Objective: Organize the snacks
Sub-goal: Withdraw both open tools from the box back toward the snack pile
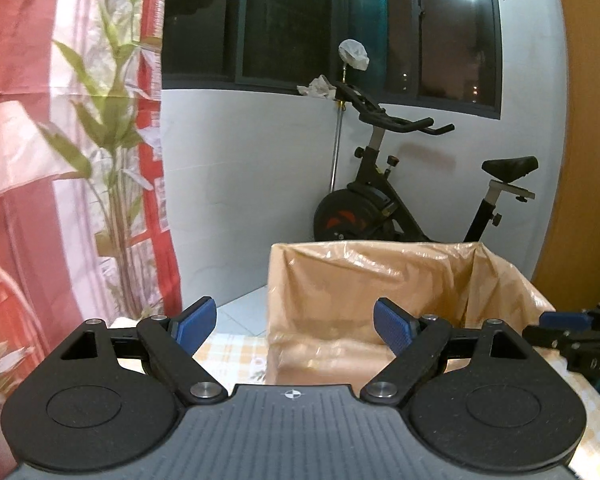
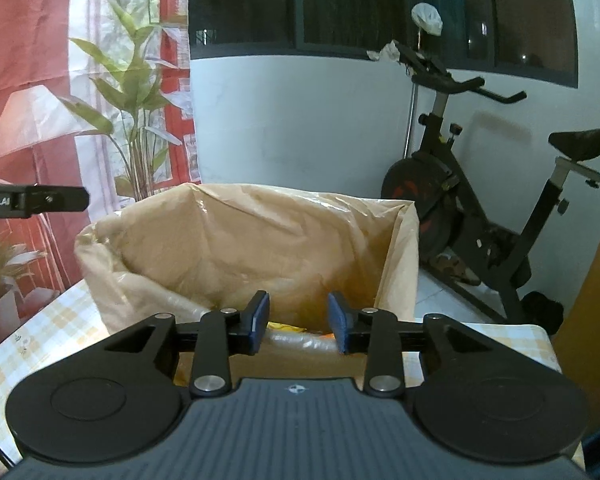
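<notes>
A cardboard box lined with a tan plastic bag stands on the table with the yellow checked cloth. My left gripper is open wide in front of the box's left near corner, with nothing between its blue pads. In the right wrist view my right gripper hangs over the near rim of the box, its jaws partly apart and holding nothing. Below them, inside the box, lies a yellow-orange snack packet, mostly hidden. Each gripper shows in the other's view: the right gripper and the left gripper.
An exercise bike stands on the floor behind the table at the right. A red and white curtain and a leafy plant fill the left side. A wooden panel runs along the right edge.
</notes>
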Available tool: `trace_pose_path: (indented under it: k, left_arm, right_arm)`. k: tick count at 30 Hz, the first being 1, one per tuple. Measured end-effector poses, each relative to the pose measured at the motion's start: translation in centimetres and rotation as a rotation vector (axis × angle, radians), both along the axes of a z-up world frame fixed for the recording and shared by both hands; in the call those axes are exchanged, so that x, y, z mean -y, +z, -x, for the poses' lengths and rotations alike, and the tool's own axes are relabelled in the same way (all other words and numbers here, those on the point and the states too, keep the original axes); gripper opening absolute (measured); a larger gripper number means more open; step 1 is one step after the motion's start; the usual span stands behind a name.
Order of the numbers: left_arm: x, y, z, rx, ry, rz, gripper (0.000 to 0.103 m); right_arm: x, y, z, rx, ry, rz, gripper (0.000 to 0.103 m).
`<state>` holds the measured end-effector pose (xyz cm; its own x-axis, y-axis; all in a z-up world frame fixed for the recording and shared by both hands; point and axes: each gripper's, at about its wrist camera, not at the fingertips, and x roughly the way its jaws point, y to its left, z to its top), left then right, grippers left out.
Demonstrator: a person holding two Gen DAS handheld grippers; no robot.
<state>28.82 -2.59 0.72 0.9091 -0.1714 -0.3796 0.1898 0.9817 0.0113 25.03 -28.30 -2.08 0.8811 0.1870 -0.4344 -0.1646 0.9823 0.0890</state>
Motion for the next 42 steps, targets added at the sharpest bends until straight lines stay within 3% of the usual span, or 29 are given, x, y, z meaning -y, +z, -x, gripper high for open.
trace_pose_path:
  k: [13,32,38,42]
  left_arm:
    - [-3.1,-3.1,6.3,-0.053,0.022,0.017,0.087]
    - [-3.6,-8.6,11.7,-0.086,0.068,0.062,0.087]
    - [-3.1,-10.7,12.7,-0.120,0.057,0.094,0.087]
    - [-3.1,-11.9,13.1,-0.143,0.059,0.116,0.087]
  right_arm:
    - [-0.7,-1.3,5.2,0.016,0.024,-0.023,0.038]
    - [-0.9,-7.6,10.0,-0.048,0.017,-0.057,0.038]
    - [-1.7,-9.5,11.9,-0.058,0.041,-0.021,0.038]
    - [-2.5,-11.2,13.0,-0.089,0.053,-0.018,0.047]
